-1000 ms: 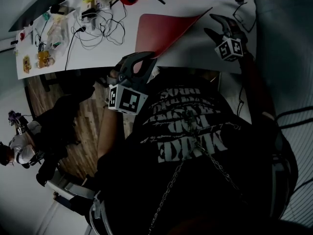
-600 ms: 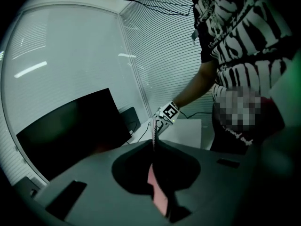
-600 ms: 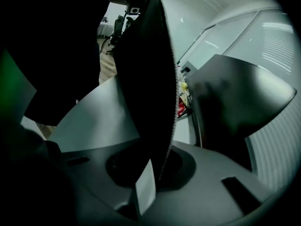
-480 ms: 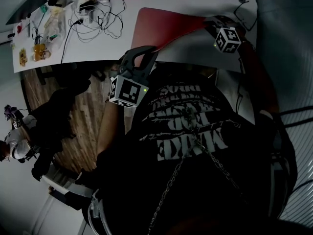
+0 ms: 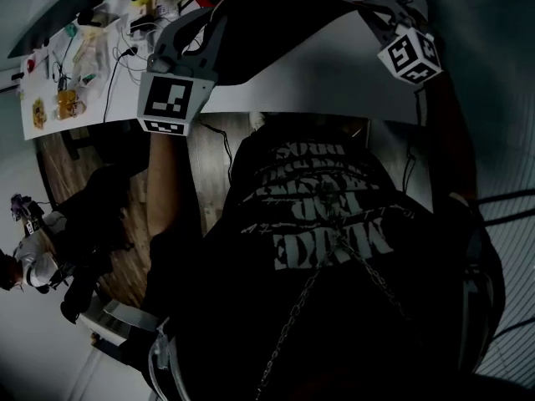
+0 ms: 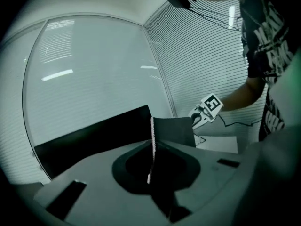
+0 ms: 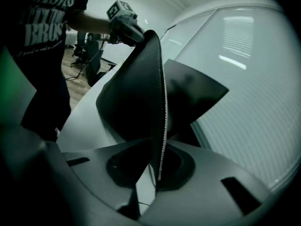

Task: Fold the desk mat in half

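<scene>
Two grippers: left gripper and right gripper each clenched on the desk mat's stitched edge, raised above the desk.
Mat axis: long side left-right along the desk; dark underside faces the person, hiding the desk's middle.
Beyond: tangled cables, desk's far left.

I see the desk mat raised above the counter — dark, arched between my left tool at eleven o'clock and my right tool at one. Cables clutter the counter's ten o'clock end — a person sits at eight.
</scene>
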Demonstrator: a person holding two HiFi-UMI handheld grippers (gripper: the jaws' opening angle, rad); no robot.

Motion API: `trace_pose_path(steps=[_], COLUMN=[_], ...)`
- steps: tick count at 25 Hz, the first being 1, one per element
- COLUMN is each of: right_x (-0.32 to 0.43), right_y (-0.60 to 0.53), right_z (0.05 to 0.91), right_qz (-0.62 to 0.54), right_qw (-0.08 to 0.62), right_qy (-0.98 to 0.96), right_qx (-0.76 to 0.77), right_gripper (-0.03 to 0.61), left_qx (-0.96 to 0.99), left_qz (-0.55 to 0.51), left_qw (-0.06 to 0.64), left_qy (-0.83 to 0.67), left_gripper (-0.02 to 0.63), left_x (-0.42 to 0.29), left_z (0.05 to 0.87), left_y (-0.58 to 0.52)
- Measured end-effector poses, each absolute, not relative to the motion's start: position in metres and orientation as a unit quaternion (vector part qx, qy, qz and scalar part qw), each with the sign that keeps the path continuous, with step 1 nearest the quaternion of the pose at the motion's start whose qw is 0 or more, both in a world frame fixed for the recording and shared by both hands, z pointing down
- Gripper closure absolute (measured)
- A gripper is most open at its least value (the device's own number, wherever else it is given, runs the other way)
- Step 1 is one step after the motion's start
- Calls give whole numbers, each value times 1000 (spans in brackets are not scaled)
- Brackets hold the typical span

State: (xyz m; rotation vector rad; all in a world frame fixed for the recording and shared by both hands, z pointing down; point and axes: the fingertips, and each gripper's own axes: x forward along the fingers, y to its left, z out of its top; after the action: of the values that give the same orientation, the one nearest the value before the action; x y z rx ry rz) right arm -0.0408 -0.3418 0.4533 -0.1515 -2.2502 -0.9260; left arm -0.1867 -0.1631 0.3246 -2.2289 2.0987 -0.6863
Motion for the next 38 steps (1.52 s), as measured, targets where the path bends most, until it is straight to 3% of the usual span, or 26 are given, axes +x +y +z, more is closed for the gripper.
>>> trace_pose_path(steps=[6, 11, 14, 18, 23, 29, 32, 38], right_x=[-51, -5, 17, 46, 61, 57, 52, 44], right_y=[-389, -385, -343, -276, -200, -184, -186, -198], right_z=[350, 314, 367, 501, 606, 628, 623, 619], right_qz=[-371, -358, -330, -242, -158, -112, -71, 8], right_qw=[303, 326, 377, 478, 565, 595, 590, 572], right_qy=[-875, -863, -859, -844, -806, -791, -801, -819], right_qx=[74, 146, 109, 18, -81, -91, -78, -35], right_gripper=[564, 565, 565, 565, 565, 565, 565, 565], left_qx=[-720, -795, -819, -829, -811, -795, -802, -809], left_qz=[-216, -194, -229, -264, -296, -299, -309, -367], left_qw=[60, 66, 7, -144, -238, -257, -251, -265], left_qy=[657, 571, 526, 471, 445, 461, 445, 376], left_gripper=[592, 592, 592, 589, 589, 586, 485, 399], left_x=[-218, -196, -186, -174, -166, -165, -134, -64], left_z=[279, 282, 337, 460, 549, 564, 567, 622], left_y=[-210, -209, -189, -148, -99, -74, -68, -52])
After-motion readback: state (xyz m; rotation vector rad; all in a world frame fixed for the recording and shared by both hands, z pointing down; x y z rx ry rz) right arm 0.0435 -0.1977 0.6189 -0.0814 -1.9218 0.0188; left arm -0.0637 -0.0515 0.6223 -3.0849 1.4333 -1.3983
